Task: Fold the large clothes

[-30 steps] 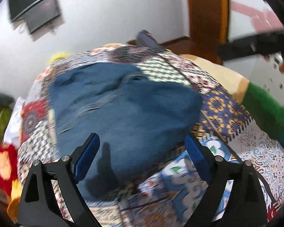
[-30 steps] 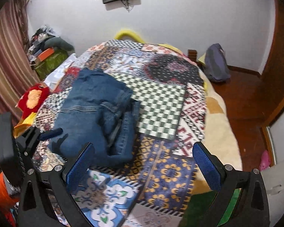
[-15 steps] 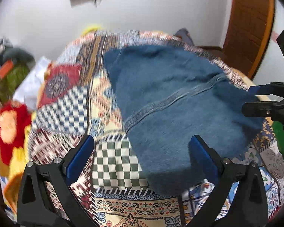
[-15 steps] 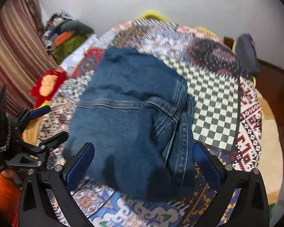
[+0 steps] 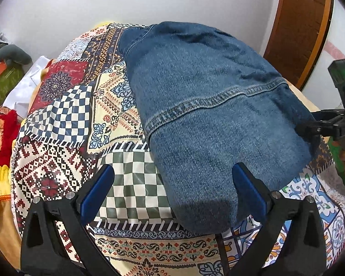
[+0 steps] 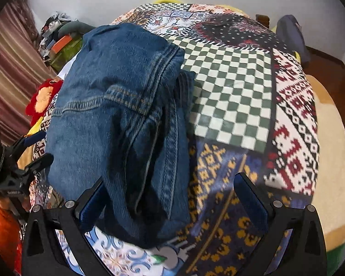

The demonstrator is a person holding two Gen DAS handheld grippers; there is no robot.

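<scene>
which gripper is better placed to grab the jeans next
Right, probably. The right gripper is open with the near end of the folded jeans already between its fingers. The left gripper is open too, but only the jeans' edge reaches its right finger; it mostly faces the quilt.

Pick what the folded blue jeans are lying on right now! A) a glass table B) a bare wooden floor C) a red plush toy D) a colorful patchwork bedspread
D: the folded jeans rest flat on the patchwork bedspread, whose checkered and patterned squares show all around them in both wrist views.
</scene>
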